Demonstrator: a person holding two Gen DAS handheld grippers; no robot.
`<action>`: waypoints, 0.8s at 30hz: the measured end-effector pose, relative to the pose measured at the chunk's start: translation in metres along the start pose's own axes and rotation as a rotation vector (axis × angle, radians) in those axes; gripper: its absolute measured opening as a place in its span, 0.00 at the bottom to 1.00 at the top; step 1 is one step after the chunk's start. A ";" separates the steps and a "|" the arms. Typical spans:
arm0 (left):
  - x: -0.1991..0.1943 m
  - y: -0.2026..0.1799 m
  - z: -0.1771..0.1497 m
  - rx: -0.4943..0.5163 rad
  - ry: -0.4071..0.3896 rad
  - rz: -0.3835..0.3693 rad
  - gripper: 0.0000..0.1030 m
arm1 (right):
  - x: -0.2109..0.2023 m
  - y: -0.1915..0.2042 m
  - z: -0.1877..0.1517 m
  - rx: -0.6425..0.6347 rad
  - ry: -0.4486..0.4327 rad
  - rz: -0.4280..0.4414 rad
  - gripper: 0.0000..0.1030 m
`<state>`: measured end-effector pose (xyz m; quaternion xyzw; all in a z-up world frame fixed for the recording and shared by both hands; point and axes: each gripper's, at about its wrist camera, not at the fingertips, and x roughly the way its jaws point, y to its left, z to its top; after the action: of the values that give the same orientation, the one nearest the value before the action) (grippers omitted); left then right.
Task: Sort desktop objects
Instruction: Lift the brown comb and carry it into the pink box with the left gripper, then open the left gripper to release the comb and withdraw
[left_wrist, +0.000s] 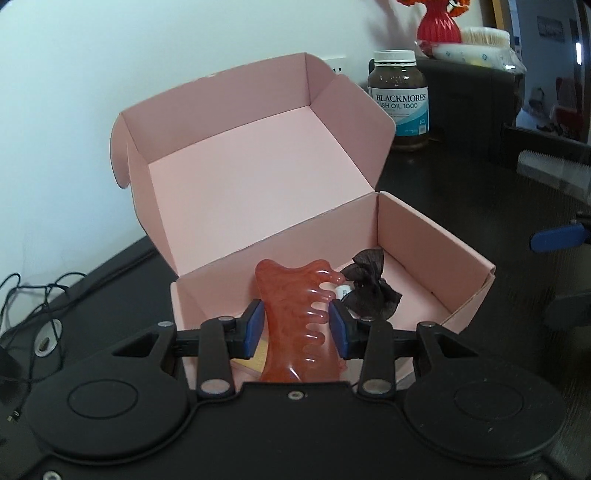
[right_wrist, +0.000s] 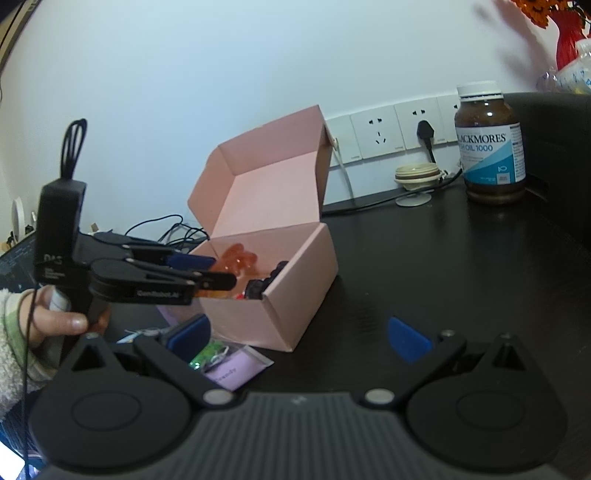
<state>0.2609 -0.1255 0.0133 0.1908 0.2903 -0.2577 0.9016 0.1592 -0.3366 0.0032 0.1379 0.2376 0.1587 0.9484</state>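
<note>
1. While clamped between the left gripper (left_wrist: 297, 328) pads, the orange comb (left_wrist: 295, 325) hangs just over the pink box (left_wrist: 469, 291) near wall
2. Judged best: lower it beside the dark bow (left_wrist: 369, 291) just ahead, then release
3. Off to the side, the right gripper (right_wrist: 299, 338) hovers spread and empty

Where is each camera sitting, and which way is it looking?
Left wrist: on the left gripper, facing the open pink box; its blue pads clamp an orange comb.
Right wrist: on the open right gripper, low over the black desk, facing the box's side; a hand shows.
Shared: box, comb, Blackmores bottle.
</note>
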 end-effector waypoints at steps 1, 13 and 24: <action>0.001 0.001 0.001 -0.009 0.012 -0.009 0.38 | 0.000 0.000 0.000 0.001 0.001 0.001 0.99; 0.019 0.019 0.015 -0.098 0.188 -0.085 0.36 | -0.001 -0.002 0.000 0.016 -0.007 0.012 0.99; 0.002 0.012 0.012 -0.045 0.113 -0.065 0.48 | 0.000 -0.003 0.000 0.024 0.002 0.007 0.99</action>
<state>0.2746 -0.1230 0.0235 0.1754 0.3525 -0.2688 0.8790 0.1601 -0.3391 0.0017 0.1498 0.2400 0.1595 0.9458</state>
